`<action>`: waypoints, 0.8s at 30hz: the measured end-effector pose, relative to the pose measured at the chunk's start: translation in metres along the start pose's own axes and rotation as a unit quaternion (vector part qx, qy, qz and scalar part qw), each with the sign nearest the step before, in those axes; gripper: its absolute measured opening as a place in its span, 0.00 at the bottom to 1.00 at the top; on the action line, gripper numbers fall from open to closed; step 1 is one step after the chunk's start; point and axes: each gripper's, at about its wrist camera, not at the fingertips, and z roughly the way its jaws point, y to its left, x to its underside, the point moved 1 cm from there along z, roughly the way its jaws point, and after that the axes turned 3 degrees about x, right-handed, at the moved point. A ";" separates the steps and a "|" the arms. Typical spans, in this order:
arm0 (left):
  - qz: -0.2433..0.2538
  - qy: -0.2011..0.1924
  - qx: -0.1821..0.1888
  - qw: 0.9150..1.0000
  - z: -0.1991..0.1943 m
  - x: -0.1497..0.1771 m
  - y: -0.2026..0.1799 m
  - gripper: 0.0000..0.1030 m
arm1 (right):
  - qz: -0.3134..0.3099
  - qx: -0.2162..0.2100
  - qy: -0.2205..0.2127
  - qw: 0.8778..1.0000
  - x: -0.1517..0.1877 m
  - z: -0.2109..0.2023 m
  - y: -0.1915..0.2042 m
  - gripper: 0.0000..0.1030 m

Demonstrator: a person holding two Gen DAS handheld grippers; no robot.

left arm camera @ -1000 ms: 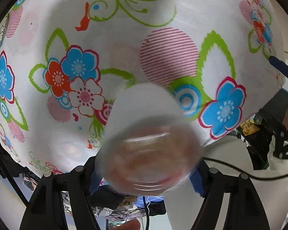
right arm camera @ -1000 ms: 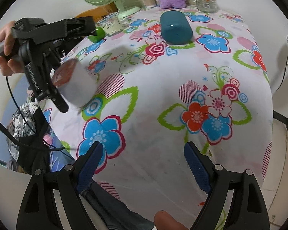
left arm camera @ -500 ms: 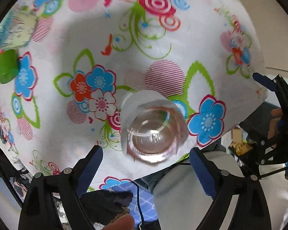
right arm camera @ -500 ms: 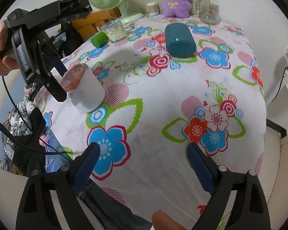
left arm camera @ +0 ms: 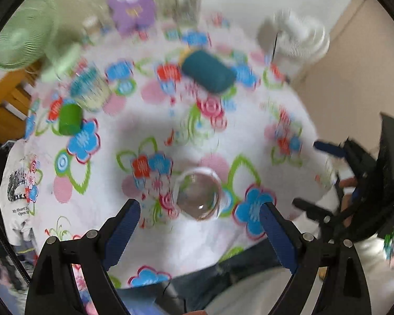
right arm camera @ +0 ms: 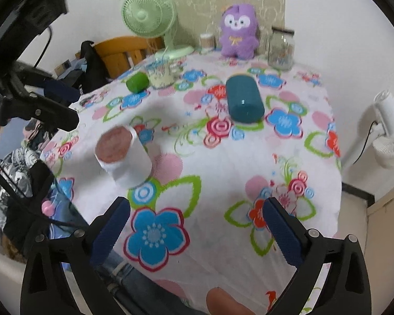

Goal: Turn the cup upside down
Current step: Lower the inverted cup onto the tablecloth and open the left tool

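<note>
The clear plastic cup with a white wrap stands upside down on the floral tablecloth, its base facing up. In the left wrist view the cup sits just beyond my fingertips. My left gripper is open and empty, raised above and behind the cup; it also shows at the left edge of the right wrist view. My right gripper is open and empty near the table's front edge.
A teal cylinder lies on its side mid-table. A green cup and a patterned mug stand at the back left. A green fan, a purple plush and a glass jar line the back.
My left gripper opened and let go of the cup, which now stands upside down on the cloth. The left gripper then pulled back and up. The right gripper barely moved.
</note>
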 end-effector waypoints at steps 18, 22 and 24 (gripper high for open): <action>-0.071 -0.235 -0.075 0.967 -0.049 0.047 0.024 0.91 | 0.023 0.068 -0.117 0.991 -0.042 -0.057 0.033 0.99; -0.092 -0.275 -0.094 0.953 -0.060 0.056 0.029 0.91 | 0.027 0.078 -0.141 0.987 -0.047 -0.070 0.042 0.99; -0.100 -0.293 -0.101 0.945 -0.066 0.060 0.031 0.91 | 0.030 0.089 -0.158 0.983 -0.048 -0.078 0.047 0.99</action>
